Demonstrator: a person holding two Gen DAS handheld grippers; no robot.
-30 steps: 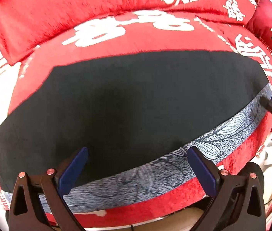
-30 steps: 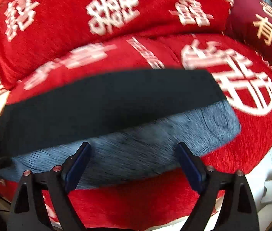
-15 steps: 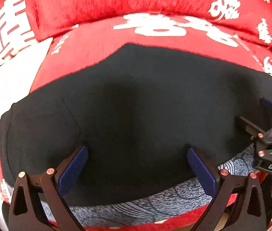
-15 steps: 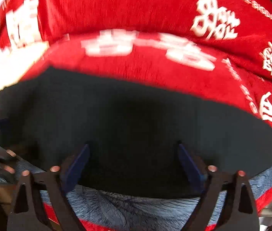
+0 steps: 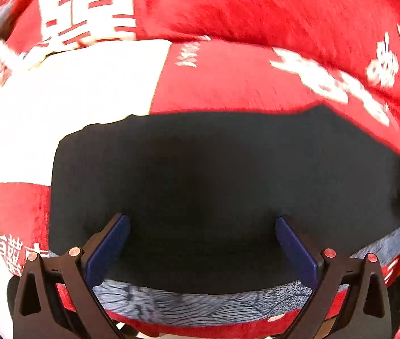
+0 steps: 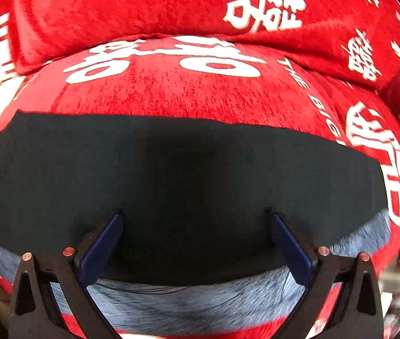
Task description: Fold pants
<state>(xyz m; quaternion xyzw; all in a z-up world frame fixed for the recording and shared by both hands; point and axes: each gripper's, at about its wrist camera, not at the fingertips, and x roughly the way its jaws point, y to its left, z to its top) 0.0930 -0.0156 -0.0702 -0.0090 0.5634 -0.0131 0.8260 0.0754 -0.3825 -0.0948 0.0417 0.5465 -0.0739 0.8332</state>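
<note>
The black pants (image 5: 214, 175) lie flat on a red sofa seat, spread left to right; they fill the middle of the right wrist view (image 6: 185, 175) too. A grey-blue patterned cloth (image 5: 200, 302) shows under their near edge, also in the right wrist view (image 6: 200, 302). My left gripper (image 5: 201, 243) is open and empty, its blue pads just above the near part of the pants, toward their left end. My right gripper (image 6: 195, 240) is open and empty over the near part of the pants, toward their right end.
The red sofa seat (image 6: 171, 90) with white lettering surrounds the pants, with a red back cushion (image 6: 143, 2) behind. A white patch of the cover (image 5: 72, 90) lies left of the pants. The sofa's front edge is just below both grippers.
Both grippers have swung left along the pants and come closer to them. The left now sees the pants' left end and the white patch. Both stayed open.
</note>
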